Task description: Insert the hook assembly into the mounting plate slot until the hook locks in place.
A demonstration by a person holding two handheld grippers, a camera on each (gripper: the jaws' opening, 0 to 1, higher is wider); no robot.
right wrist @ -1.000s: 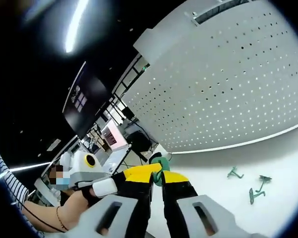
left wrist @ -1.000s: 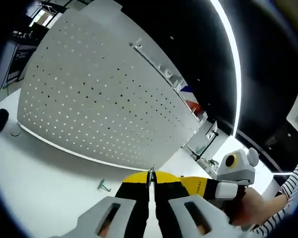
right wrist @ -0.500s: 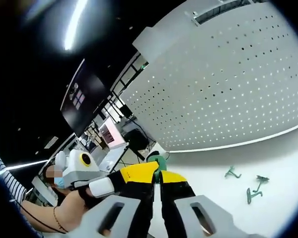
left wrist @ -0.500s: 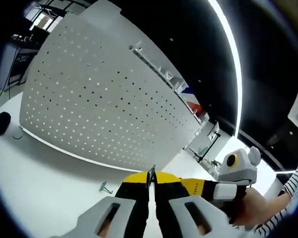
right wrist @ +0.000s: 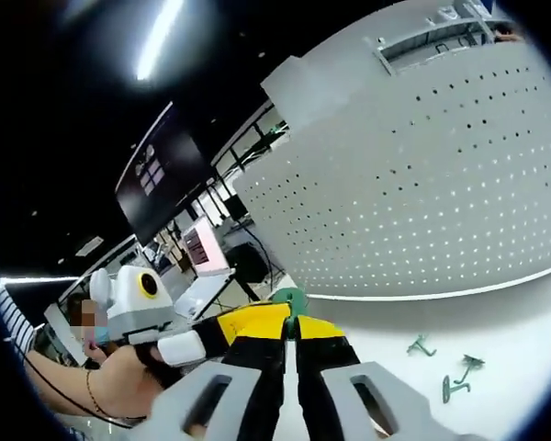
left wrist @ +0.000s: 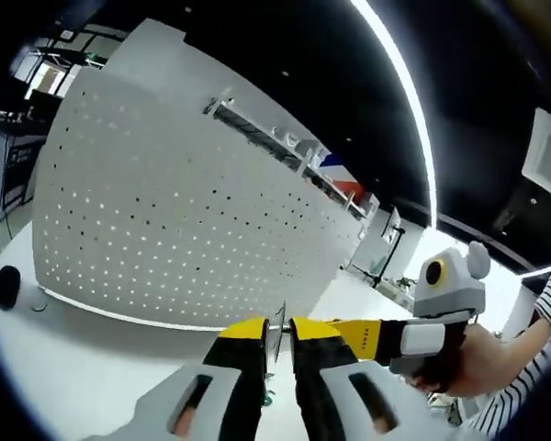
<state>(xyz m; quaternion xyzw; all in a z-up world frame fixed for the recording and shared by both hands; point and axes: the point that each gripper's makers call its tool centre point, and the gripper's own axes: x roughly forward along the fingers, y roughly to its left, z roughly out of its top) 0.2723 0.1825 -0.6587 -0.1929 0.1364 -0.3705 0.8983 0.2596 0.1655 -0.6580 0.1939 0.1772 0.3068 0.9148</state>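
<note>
In the left gripper view my left gripper (left wrist: 277, 329) is shut on a thin metal mounting plate (left wrist: 277, 317), seen edge-on between its yellow tips. My right gripper (left wrist: 360, 336) comes in from the right, held by a hand, its yellow jaw beside the plate. In the right gripper view my right gripper (right wrist: 289, 323) is shut on a green hook (right wrist: 290, 299) that sticks up past the tips. The left gripper (right wrist: 222, 331) reaches in from the left and meets it there. Whether the hook sits in the plate's slot is hidden.
A big white pegboard (left wrist: 165, 220) (right wrist: 422, 202) stands upright behind the white table (right wrist: 514, 322). Two loose green hooks (right wrist: 421, 346) (right wrist: 459, 382) lie on the table to the right. A dark round object (left wrist: 7, 285) sits at the far left. A person's striped sleeve (left wrist: 546, 312) shows.
Both views have tilted upward and shifted, so the pegboard sits differently in frame. The two grippers stay tip to tip, still holding plate and hook.
</note>
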